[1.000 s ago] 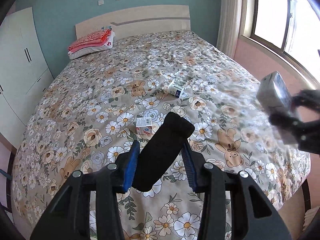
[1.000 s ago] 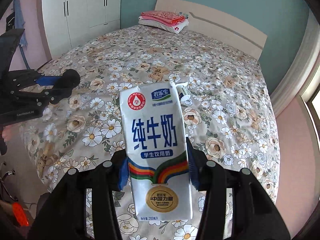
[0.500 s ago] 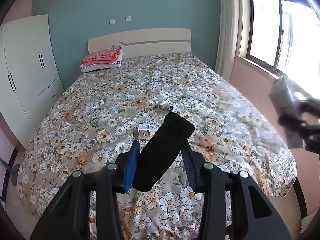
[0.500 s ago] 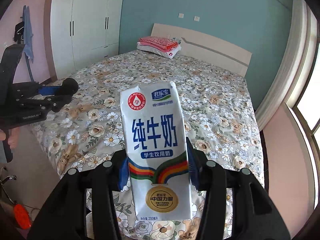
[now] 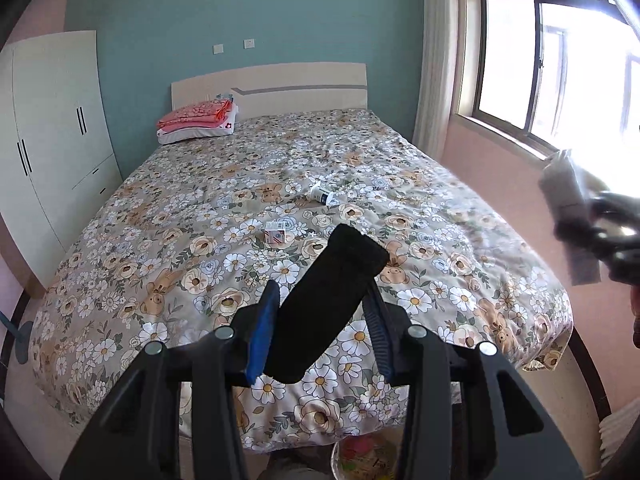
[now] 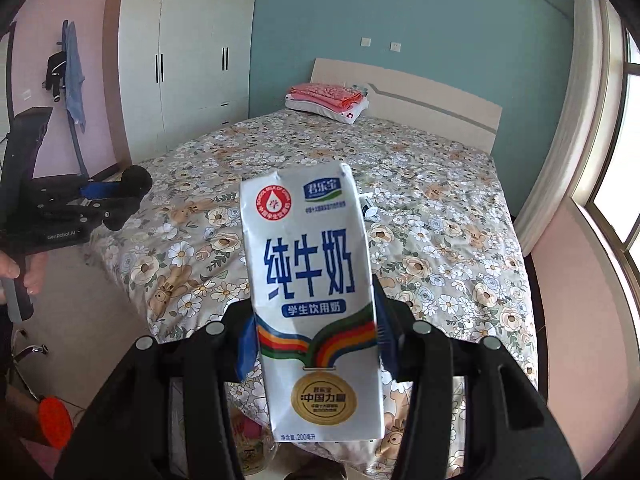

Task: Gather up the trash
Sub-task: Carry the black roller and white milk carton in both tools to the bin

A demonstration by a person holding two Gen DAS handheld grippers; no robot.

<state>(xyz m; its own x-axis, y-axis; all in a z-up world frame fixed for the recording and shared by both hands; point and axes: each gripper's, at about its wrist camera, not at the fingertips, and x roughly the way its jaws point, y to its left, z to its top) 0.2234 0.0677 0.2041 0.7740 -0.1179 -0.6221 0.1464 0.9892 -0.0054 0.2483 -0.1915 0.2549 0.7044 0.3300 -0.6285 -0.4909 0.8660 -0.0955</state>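
My left gripper (image 5: 320, 320) is shut on a black oblong object (image 5: 344, 264) that sticks out forward and to the right between the blue pads. My right gripper (image 6: 314, 344) is shut on an upright white milk carton (image 6: 312, 292) with blue lettering. Both hang in front of the foot of the bed (image 5: 200, 240). A small box (image 5: 275, 236) and a white tube (image 5: 323, 196) lie on the flowered cover. In the left wrist view the right gripper (image 5: 600, 232) and its carton (image 5: 564, 188) are blurred at the right edge. The left gripper (image 6: 116, 204) shows at the left of the right wrist view.
A bin (image 5: 364, 456) with coloured scraps stands on the floor below the bed's foot. A white wardrobe (image 5: 52, 140) lines the left wall and folded pink bedding (image 5: 196, 120) lies by the headboard. A window (image 5: 540, 60) is on the right. A person's hand (image 6: 24, 272) holds the left handle.
Both grippers have pulled back from the bed and risen, so the bed's foot edge and the bin below have come into view. Both grips are unchanged.
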